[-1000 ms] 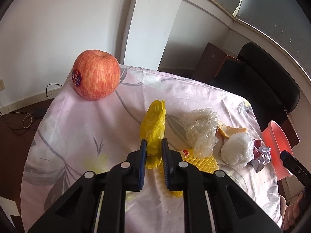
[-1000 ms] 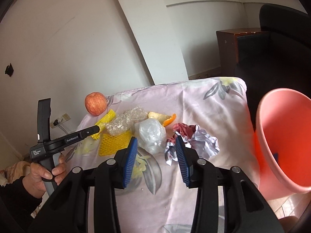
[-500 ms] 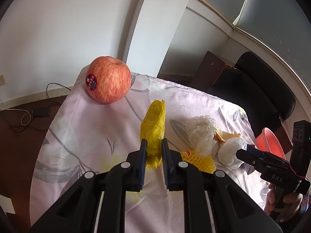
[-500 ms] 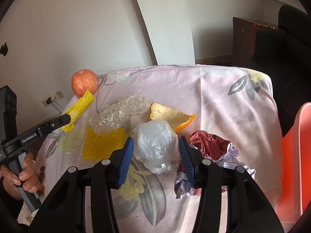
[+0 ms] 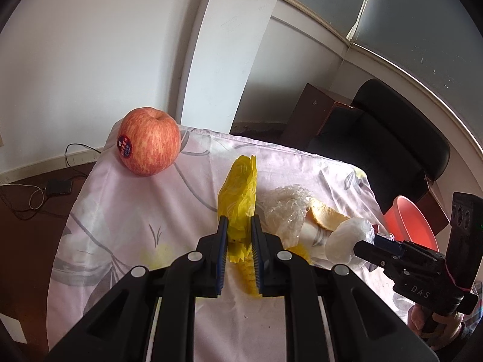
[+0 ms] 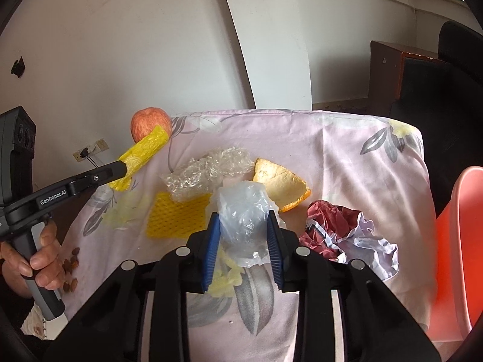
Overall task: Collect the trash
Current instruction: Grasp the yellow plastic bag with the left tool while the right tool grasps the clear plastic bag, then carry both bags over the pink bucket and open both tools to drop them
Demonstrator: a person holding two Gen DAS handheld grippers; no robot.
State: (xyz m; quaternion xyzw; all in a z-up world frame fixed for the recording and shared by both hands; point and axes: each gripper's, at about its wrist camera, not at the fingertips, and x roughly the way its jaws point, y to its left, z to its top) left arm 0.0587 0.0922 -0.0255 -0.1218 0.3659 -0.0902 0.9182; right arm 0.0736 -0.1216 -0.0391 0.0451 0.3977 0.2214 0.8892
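White walls and a pale pillar back a table under a floral pink cloth (image 6: 347,157). From left: an apple (image 5: 148,144) sits at the far corner, presumably not trash; the left gripper (image 5: 238,235) pinches a yellow plastic bag (image 5: 240,190), raised clear for carrying; the right gripper (image 6: 243,235) closes on a clear plastic bag (image 6: 243,211) beside an orange peel (image 6: 280,181); crumpled foil wrapper (image 6: 347,232) waits near the red bin (image 6: 459,241).
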